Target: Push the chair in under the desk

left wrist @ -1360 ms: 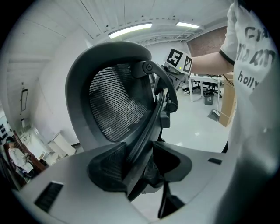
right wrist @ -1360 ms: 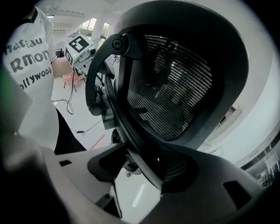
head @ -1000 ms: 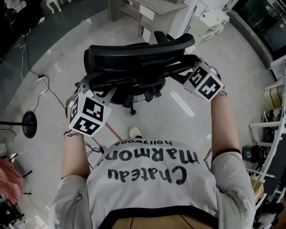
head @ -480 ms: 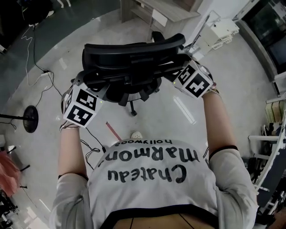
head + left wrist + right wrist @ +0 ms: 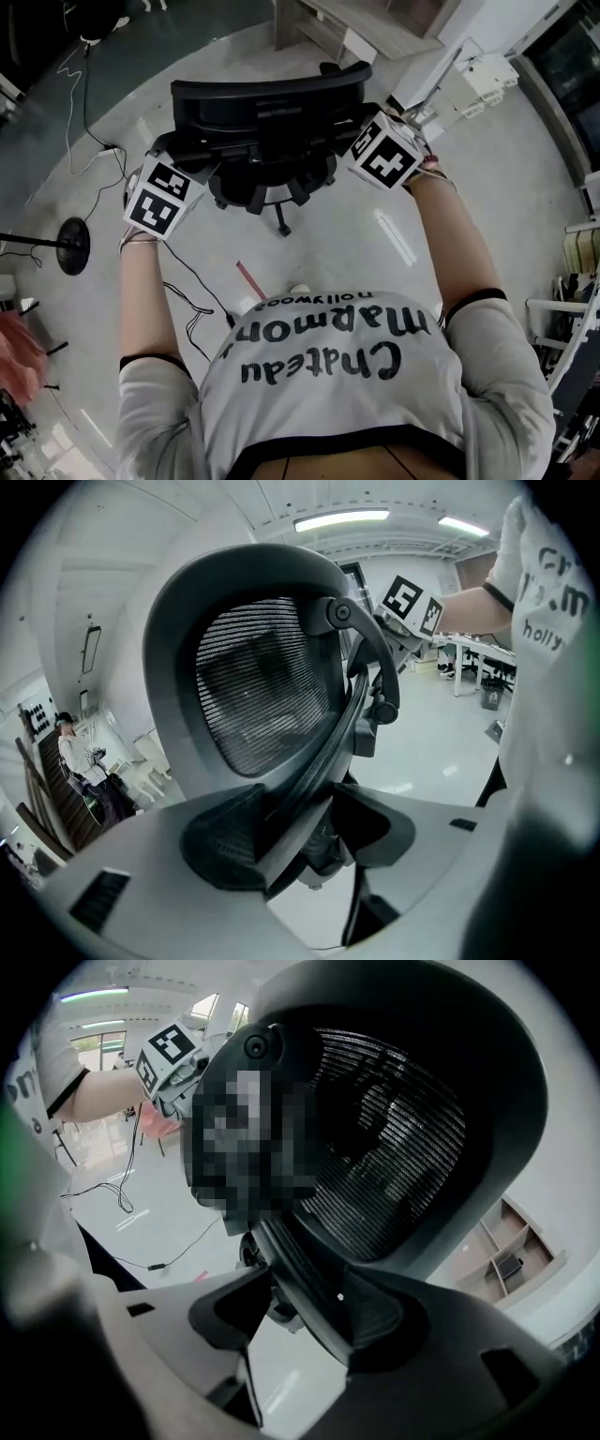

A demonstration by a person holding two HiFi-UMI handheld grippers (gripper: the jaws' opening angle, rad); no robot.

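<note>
Left fingers (image 5: 122,874): spread apart and just now opening further. The rim of the chair's mesh back runs between them, lying against one finger with a clear gap to the other, so they are released and not clamped.
Right fingers (image 5: 450,1372): also apart, though they have just closed in a little. The opposite rim of the back passes between them, close against the outer finger, with open space at the inner one.
Left gripper (image 5: 178,155): at the left edge of the backrest, its marker cube turned toward the person.
Right gripper (image 5: 366,131): at the right edge of the backrest, at about the same level as the left one.
Chair (image 5: 267,98): black office chair standing on the pale floor (image 5: 375,244), its back toward the person and its star base (image 5: 272,192) showing below.
Desk (image 5: 328,23): light wood, at the top edge of the head view, just beyond the chair. Whether the seat reaches under it cannot be told.
Cables (image 5: 183,277): trail over the floor on the left, near a round black stand foot (image 5: 72,246).
</note>
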